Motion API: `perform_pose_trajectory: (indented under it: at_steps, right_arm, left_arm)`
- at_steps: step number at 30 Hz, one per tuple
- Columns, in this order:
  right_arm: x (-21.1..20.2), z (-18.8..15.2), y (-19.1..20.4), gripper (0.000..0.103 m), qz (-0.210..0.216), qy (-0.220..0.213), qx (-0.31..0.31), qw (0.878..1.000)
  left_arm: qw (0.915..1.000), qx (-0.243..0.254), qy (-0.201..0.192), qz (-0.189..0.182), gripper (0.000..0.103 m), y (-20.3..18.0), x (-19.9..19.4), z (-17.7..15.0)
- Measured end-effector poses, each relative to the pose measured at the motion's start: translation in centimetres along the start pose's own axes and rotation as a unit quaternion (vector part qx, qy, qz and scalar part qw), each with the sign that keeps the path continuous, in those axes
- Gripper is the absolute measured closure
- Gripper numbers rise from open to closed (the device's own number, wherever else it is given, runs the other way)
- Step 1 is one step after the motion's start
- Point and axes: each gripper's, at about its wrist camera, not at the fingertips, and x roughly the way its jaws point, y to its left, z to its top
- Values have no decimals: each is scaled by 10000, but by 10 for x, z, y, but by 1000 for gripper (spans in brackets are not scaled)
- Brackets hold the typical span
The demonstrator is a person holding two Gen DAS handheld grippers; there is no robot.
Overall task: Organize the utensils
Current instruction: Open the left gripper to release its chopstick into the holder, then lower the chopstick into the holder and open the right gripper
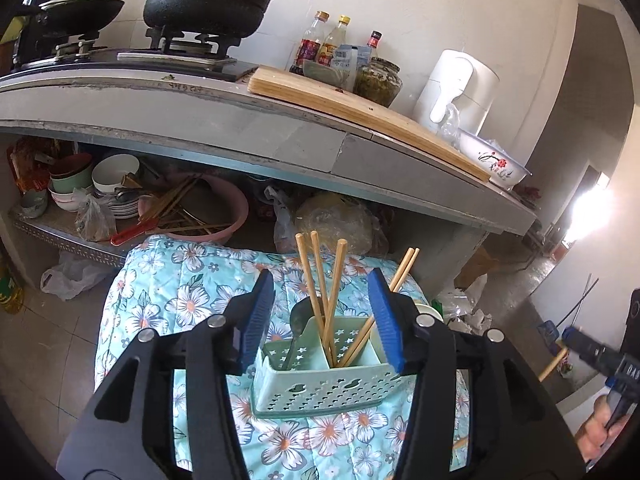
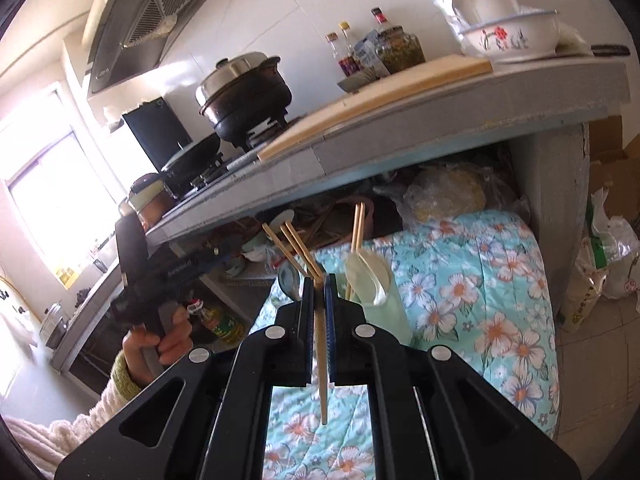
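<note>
Left tool (image 1: pixel 324 316) standing with its ribbed blue pads (image 1: pixel 260 316) parted, gripping nothing, hovering just over the near side of a pale mint plastic utensil caddy (image 1: pixel 320 384). Caddy walls being perforated with small star and heart cut-outs, its inside split by thin dividers. Holding three slim bamboo chopsticks (image 1: pixel 320 280) leaning upright in the middle compartment, two more chopsticks (image 1: pixel 384 308) slanting to the right in the next one, and a dull metal spoon (image 1: pixel 300 316) with its rounded bowl up on the left. Sitting on a quilted fabric cover (image 1: pixel 180 280), turquoise with white and peach flowers, puckered along stitched seams.

Right tool (image 2: pixel 320 300) clamping shut on a single pale wooden chopstick (image 2: pixel 320 360), the straight stick running lengthwise between the black fingers and poking out past the near end of the pads, raised above the floral cover. Showing, from the right wrist view, the caddy just beyond the fingertips, with cream plastic spoons (image 2: pixel 368 276) standing in its right side.

Rising behind, a grey concrete counter (image 1: pixel 240 120) with chipped edges, carrying a long wooden cutting board (image 1: pixel 360 108), a soot-blackened round pot (image 1: pixel 208 0) on a gas burner, and a white glazed bowl (image 1: pixel 496 160) painted with red blossoms.
</note>
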Motion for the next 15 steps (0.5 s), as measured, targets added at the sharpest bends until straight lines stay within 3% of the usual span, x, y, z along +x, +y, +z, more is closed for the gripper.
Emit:
perform_pose_trajectory:
  at_steps: [5, 8, 15]
  right_arm:
    - [-4, 46, 16, 98, 154, -540, -82, 9984]
    - [5, 67, 25, 98, 17, -784, -199, 9967]
    - [46, 91, 36, 98, -348, -952, -401, 9940]
  left_arm:
    - [9998, -40, -170, 33, 44, 15, -30, -24]
    - [9998, -120, -171, 59, 40, 26, -45, -41]
    - [9989, -402, -54, 228, 37, 58, -70, -86]
